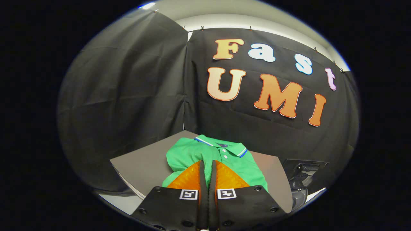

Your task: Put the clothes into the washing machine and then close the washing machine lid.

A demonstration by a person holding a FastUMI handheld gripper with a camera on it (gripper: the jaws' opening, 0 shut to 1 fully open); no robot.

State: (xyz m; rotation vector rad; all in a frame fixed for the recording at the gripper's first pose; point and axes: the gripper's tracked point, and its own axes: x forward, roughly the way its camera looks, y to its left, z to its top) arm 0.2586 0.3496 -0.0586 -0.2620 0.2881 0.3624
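Note:
A green polo shirt (224, 160) with a blue-and-white trimmed collar lies on a grey tabletop (144, 163). Its fabric bunches up toward my fingertips. My gripper (207, 163) is over the shirt's near part, and its two fingers stand pressed together with a fold of the green cloth pinched between the tips. The collar and the button placket lie just beyond the fingers. The near part of the shirt is hidden under the fingers.
The tabletop's left corner and edge lie to the left of the fingers, with a pale floor below. To the right, past the table's edge, stands a dark machine-like object (301, 179), partly seen. Black cloth walls close off the back and the left.

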